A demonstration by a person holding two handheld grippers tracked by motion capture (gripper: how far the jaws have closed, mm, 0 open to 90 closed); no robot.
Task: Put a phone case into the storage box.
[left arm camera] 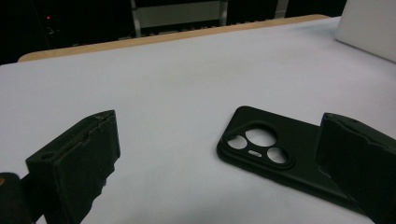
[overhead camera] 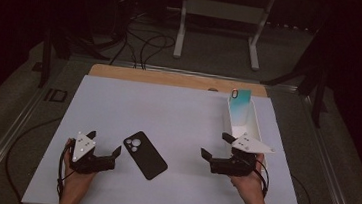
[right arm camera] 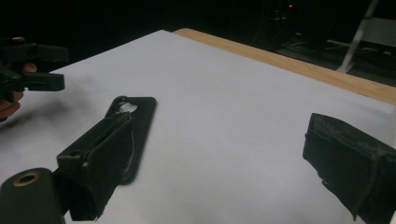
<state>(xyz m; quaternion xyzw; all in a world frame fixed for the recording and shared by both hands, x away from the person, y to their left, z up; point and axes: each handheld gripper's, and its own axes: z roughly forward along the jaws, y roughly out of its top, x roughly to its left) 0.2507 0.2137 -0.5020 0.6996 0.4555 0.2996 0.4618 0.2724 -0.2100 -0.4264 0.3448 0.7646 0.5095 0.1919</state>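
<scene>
No text, brand, number or sign can be read in these pictures. The black phone case [overhead camera: 145, 155] shows a plain back with only camera holes. The turquoise card [overhead camera: 239, 107] standing in the white tray [overhead camera: 256, 123] perhaps has print, but it is too small to tell.

- We see a white table [overhead camera: 178, 112] with a wooden edge strip [overhead camera: 171, 78] at twelve o'clock.
- Beyond it, at twelve o'clock, stands a white metal frame [overhead camera: 222, 15].
- Black floor cables [overhead camera: 144, 45] lie at eleven o'clock.
</scene>
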